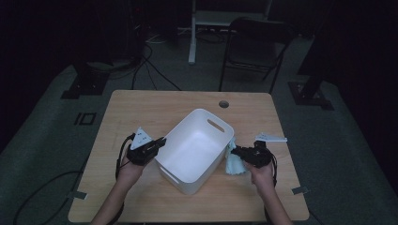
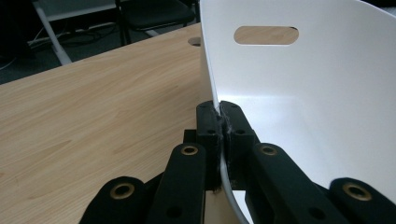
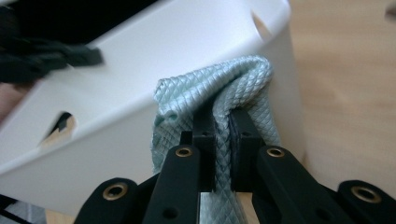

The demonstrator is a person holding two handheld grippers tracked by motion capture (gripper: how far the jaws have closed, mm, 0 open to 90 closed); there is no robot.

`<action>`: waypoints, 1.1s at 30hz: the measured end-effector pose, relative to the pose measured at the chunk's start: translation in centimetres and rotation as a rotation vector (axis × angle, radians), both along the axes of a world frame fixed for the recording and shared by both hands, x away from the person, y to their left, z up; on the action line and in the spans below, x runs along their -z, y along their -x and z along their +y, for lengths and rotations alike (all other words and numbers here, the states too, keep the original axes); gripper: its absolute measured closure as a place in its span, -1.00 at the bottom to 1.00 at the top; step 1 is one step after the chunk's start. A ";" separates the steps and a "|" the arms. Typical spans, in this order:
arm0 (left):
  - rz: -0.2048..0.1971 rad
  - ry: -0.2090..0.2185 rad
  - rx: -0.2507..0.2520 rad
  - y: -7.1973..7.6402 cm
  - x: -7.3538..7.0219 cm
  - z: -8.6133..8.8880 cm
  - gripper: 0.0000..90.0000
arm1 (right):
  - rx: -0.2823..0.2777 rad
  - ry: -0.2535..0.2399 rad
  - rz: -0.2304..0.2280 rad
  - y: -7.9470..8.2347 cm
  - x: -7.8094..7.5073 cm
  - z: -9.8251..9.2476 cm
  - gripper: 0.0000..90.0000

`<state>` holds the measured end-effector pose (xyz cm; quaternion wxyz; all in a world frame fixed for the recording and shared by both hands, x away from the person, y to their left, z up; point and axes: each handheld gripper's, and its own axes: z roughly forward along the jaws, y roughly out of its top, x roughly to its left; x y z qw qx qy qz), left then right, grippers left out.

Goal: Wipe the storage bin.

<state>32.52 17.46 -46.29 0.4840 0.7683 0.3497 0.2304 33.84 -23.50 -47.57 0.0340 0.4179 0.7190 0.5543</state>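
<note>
Looking down from the high view, a white tub (image 1: 197, 150) sits in the middle of the wooden surface (image 1: 141, 108), with the left claw (image 1: 159, 142) at its left rim and the right claw (image 1: 234, 151) holding a pale blue cloth (image 1: 233, 164) just beside its right wall. In the left gripper view, the left claw (image 2: 223, 116) is clamped on the tub's thin rim (image 2: 208, 70). In the right gripper view, the right claw (image 3: 223, 123) is squeezed tight on the folded cloth (image 3: 219, 79), right against the tub (image 3: 140, 60).

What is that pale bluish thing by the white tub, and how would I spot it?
Start at the wooden table and find the white tub in its middle. Against the tub's outer wall on the right hangs a pale blue-green cloth, pinched in the right gripper. Its soft folds and quilted diamond weave set it apart from the smooth, hard tub.
</note>
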 end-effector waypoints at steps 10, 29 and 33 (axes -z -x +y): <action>-0.004 -0.007 0.025 0.0 0.0 0.0 0.94 | 0.025 0.052 -0.008 0.1 0.1 0.5 0.85; 0.003 -0.002 0.016 0.0 -0.1 -0.2 0.92 | 0.073 0.145 0.132 -1.8 4.5 0.7 0.85; 0.006 0.001 -0.005 0.1 -0.1 -0.4 0.92 | 0.083 0.136 0.132 -1.5 4.0 0.9 0.85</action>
